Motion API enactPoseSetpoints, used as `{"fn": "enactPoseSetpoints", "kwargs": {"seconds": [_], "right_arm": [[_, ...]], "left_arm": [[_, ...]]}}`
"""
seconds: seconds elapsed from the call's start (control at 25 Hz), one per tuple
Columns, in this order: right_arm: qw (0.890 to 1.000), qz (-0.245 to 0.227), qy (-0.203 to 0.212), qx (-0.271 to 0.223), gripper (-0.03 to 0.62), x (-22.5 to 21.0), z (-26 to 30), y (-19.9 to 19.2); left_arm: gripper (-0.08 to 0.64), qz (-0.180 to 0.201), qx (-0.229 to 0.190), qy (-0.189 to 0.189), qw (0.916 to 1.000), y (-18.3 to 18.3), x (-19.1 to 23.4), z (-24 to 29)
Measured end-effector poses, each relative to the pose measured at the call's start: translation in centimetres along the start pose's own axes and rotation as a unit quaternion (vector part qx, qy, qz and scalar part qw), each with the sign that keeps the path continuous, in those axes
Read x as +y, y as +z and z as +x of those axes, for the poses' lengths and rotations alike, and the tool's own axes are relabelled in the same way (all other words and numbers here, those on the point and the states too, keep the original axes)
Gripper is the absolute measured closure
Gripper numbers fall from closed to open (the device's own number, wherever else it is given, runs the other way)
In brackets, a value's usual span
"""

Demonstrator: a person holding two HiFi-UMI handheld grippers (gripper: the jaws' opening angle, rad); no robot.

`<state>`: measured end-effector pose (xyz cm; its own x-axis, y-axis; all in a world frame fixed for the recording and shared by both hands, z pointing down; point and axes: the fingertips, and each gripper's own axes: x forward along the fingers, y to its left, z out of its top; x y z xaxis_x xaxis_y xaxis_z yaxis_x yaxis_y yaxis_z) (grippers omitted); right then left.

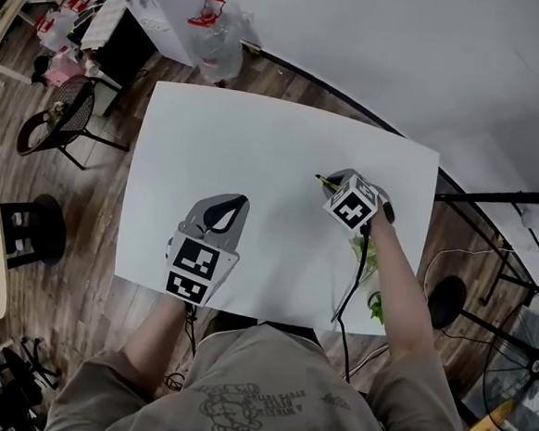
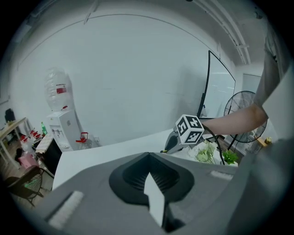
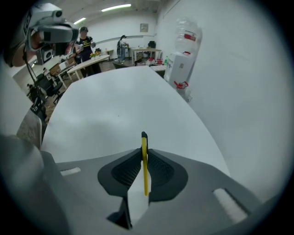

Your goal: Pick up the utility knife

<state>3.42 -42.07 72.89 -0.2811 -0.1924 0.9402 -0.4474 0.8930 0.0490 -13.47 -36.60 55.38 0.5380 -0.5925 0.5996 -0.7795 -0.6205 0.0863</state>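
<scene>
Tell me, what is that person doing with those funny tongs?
A person holds tongs in each hand over a white table. The right tongs are shut on a thin yellow utility knife, gripping it edge-on. The left tongs are shut too, with nothing in them.

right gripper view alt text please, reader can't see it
The right gripper has its jaws closed on a thin yellow utility knife, seen edge-on, above a white table. A water dispenser stands by the wall at upper right.

Left hand-held gripper (image 2: 148, 157) closed, right (image 3: 144, 150) clamped.
</scene>
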Motion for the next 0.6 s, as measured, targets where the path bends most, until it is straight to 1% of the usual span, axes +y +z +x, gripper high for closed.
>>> {"fn": "enactPoseSetpoints", "kwargs": {"seconds": [0.16,0.24,0.32,0.48,0.6], "right_arm": [[0.997,0.054,-0.006,-0.055,0.520,0.3,-4.2,2.0],[0.993,0.073,-0.019,-0.090,0.520,0.2,-6.8,3.3],[0.986,0.094,-0.034,-0.130,0.520,0.0,-9.9,4.7],[0.965,0.140,-0.071,-0.210,0.520,0.2,-16.4,6.8],[0.944,0.173,-0.092,-0.266,0.520,0.9,-21.1,7.8]], "left_arm": [[0.560,0.007,-0.014,0.018,0.9997,1.2,0.9,-1.6],[0.560,0.012,-0.026,0.028,0.9992,2.2,1.3,-2.8],[0.560,0.017,-0.039,0.037,0.9984,3.3,1.6,-3.9],[0.560,0.031,-0.066,0.050,0.9961,5.6,1.6,-6.2],[0.560,0.043,-0.080,0.052,0.9945,7.2,1.1,-7.9]]}}
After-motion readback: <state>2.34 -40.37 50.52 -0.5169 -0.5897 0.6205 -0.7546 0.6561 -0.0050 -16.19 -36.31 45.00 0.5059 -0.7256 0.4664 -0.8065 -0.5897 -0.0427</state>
